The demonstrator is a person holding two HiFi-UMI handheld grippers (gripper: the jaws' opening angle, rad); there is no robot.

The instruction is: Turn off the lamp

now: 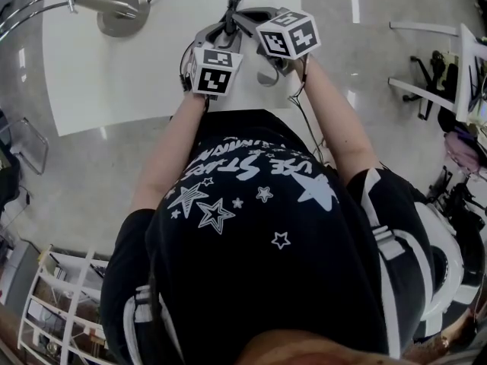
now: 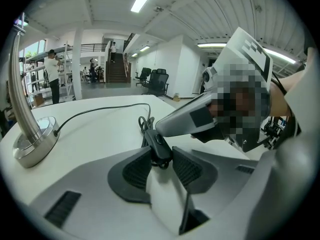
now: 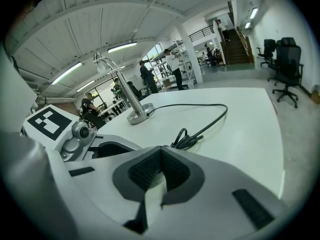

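A chrome desk lamp stands on its round base at the far left of the white table. Its black cable runs to a coiled bunch and a black inline switch. My left gripper is shut on that switch, one pad on each side. My right gripper is shut with nothing between its pads. In the left gripper view, the right gripper's grey tip lies on top of the switch.
The table's near edge runs just in front of the person's body. A white shelf rack stands at the lower left and equipment at the right. People, stairs and office chairs are far behind.
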